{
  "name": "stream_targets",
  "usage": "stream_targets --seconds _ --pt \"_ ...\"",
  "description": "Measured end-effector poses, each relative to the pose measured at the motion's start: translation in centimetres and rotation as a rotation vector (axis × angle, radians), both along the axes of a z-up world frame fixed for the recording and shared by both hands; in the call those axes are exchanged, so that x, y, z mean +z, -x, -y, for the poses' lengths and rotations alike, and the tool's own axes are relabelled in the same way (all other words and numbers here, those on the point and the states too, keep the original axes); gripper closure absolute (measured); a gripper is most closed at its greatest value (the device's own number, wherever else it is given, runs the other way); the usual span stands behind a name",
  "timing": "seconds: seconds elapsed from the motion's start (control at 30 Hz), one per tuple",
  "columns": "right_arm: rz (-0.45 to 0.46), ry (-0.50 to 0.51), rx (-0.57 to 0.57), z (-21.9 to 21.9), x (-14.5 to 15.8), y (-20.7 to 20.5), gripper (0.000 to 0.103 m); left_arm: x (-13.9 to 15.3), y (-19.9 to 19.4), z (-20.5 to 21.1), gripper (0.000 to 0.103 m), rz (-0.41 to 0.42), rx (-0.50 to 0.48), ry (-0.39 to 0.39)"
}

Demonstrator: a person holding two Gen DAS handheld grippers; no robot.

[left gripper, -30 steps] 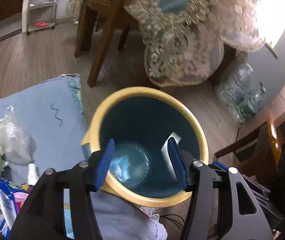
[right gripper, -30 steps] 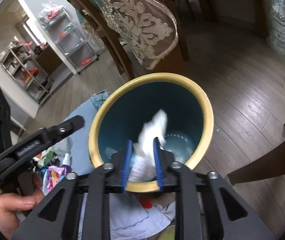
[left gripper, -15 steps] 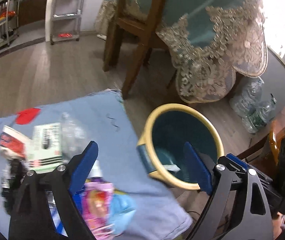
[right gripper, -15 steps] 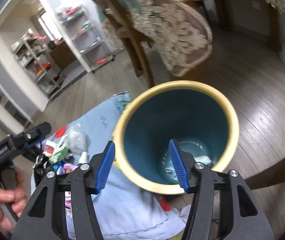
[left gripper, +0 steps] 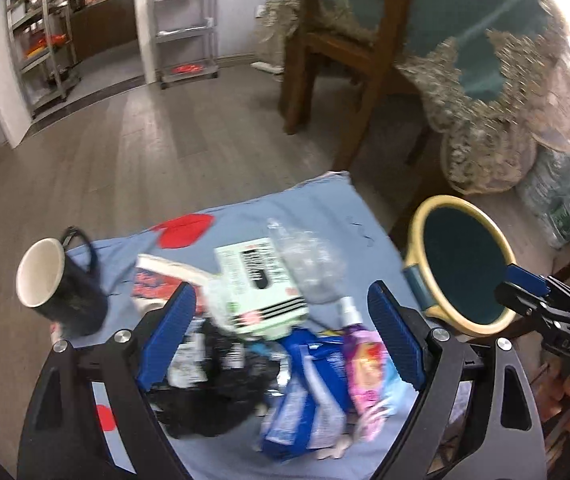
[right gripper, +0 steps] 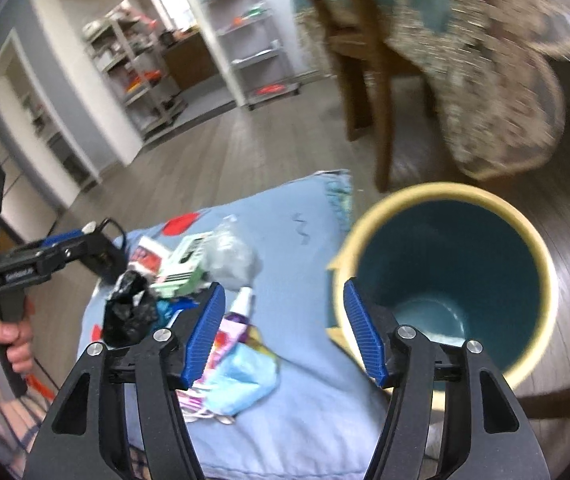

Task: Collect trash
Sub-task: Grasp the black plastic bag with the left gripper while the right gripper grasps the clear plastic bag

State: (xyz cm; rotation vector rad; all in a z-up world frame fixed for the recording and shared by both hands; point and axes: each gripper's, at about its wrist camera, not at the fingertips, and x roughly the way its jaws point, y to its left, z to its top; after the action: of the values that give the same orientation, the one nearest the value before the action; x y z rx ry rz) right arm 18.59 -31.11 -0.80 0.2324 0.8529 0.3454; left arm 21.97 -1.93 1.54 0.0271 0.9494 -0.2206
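Fingers (left gripper: pixel 175 328) of the left gripper (left gripper: pixel 281 338) stand released above the trash pile (left gripper: pixel 269 320); the right gripper (right gripper: pixel 285 328) is opening, empty, beside the bin (right gripper: pixel 445 296), ready for another piece.

We see a matt blue cloth (left gripper: pixel 317 204) under the litter at lower centre, a glossy dark mug (left gripper: pixel 65 288) at left, crinkled clear plastic (left gripper: pixel 309 256), and a printed paper box (left gripper: pixel 257 276). The bin (right gripper: pixel 449 268) at right looks smooth plastic; the floor (left gripper: pixel 133 152) is wood plank, the chair (left gripper: pixel 337 48) wooden.
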Motion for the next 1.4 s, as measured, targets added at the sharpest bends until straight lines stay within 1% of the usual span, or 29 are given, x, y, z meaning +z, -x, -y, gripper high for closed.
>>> stream_targets --seconds 0.1,0.23,0.33,0.57,0.67,0.8,0.83,0.9,0.93,0.97,1.0,1.1,1.23,1.4 --pt "-0.005 0.031 0.06 -2.3 0.3 -1.5 0.04 -0.3 -0.5 -2.3 0.017 -0.004 0.039 0.006" --pt "-0.029 0.057 0.12 -5.0 -0.3 -3.9 0.039 -1.6 -0.9 -4.9 0.018 -0.028 0.092 0.015" --pt "-0.052 0.073 0.147 -6.9 -1.4 -5.8 0.039 -2.1 -1.4 -6.6 0.018 -0.037 0.13 0.043" --pt "-0.102 0.099 0.187 -10.7 -4.4 -9.8 0.039 -2.2 -1.7 -10.7 0.018 -0.037 0.24 0.102" --pt "-0.121 0.101 0.188 -11.5 -5.6 -11.3 0.039 -2.7 -1.7 -11.3 0.018 -0.049 0.253 0.104" --pt "-0.152 0.104 0.192 -12.3 -7.2 -12.7 0.04 -3.2 -1.7 -11.1 0.018 -0.062 0.239 0.101" --pt "-0.163 0.103 0.193 -12.3 -7.6 -13.0 0.043 -3.3 -1.7 -11.0 0.018 -0.063 0.233 0.1" --pt "-0.186 0.102 0.198 -12.4 -8.3 -13.3 0.067 -3.3 -1.7 -10.6 0.018 -0.062 0.226 0.091" --pt "-0.193 0.101 0.201 -12.3 -8.5 -13.3 0.073 -3.4 -1.8 -10.5 0.018 -0.063 0.218 0.086" --pt "-0.195 0.097 0.204 -12.2 -8.6 -13.2 0.082 -3.5 -1.8 -10.3 0.018 -0.065 0.213 0.083" --pt "-0.19 0.094 0.208 -12.2 -8.5 -13.2 0.087 -3.7 -1.9 -10.0 0.018 -0.069 0.203 0.077" --pt "-0.152 0.082 0.207 -11.9 -7.4 -12.8 0.091 -4.0 -1.9 -9.6 0.018 -0.076 0.187 0.074" --pt "-0.095 0.048 0.179 -10.8 -5.4 -12.1 0.091 -4.2 -1.6 -9.0 0.018 -0.076 0.161 0.057" --pt "-0.046 0.007 0.155 -9.1 -3.0 -10.6 0.091 -4.9 -1.0 -8.5 0.018 -0.095 0.135 0.047"
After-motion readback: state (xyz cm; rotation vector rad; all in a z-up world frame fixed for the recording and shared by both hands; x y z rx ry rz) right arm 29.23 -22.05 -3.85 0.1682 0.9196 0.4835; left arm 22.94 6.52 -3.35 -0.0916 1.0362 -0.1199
